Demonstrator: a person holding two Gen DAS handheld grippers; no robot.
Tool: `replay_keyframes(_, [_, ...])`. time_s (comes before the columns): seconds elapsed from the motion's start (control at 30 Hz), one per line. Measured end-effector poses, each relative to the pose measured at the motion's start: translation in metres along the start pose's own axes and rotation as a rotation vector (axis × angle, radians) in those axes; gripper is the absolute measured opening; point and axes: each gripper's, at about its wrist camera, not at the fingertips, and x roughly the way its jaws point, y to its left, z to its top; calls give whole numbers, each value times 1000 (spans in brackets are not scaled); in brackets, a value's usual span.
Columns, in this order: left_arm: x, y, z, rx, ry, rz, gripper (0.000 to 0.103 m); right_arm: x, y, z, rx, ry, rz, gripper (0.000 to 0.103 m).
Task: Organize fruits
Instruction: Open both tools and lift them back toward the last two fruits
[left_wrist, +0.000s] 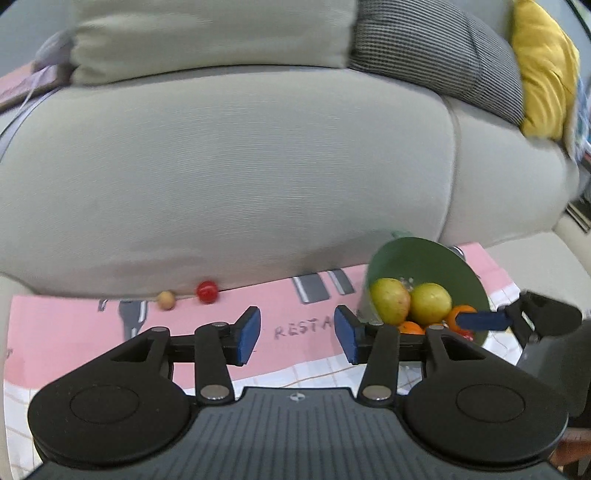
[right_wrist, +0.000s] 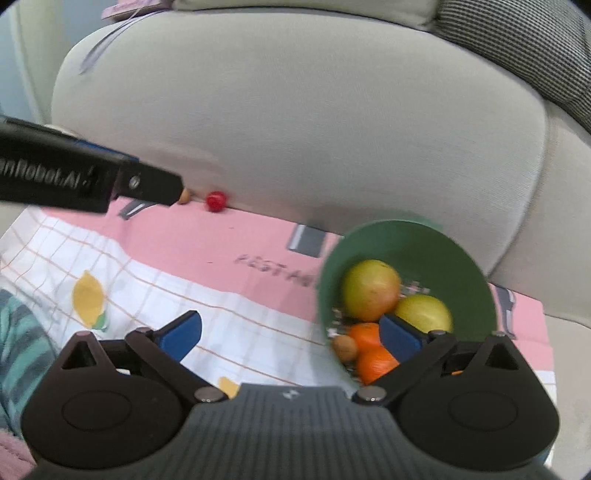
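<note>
A green bowl (left_wrist: 417, 258) stands on a pink cloth (left_wrist: 280, 306). It holds two yellow-green apples (left_wrist: 430, 302), oranges (right_wrist: 375, 363) and a small brown nut (right_wrist: 345, 348). The bowl shows in the right wrist view (right_wrist: 406, 240) too. A small red fruit (left_wrist: 207, 291) and a small tan fruit (left_wrist: 166, 300) lie at the sofa's edge. My left gripper (left_wrist: 297, 334) is open and empty over the cloth, left of the bowl. My right gripper (right_wrist: 291, 332) is open, with its right finger inside the bowl beside the oranges and its left finger outside.
A grey sofa cushion (left_wrist: 229, 177) fills the background behind the cloth. A checked pillow (left_wrist: 439, 55) and a yellow pillow (left_wrist: 543, 66) sit at the far right. A white cloth with lemon prints (right_wrist: 88, 295) lies under the pink one.
</note>
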Motion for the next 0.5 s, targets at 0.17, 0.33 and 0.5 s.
replay_keyframes(0.17, [3, 29, -4, -63, -2, 25, 55, 14, 24, 9, -19, 13, 31, 99])
replay_keyframes(0.33, [7, 56, -5, -131, -15, 35, 55, 26, 38, 18, -19, -3, 46, 99])
replay_keyframes(0.5, [18, 78, -6, -172, -23, 41, 56, 44, 42, 28, 4, -35, 65, 99])
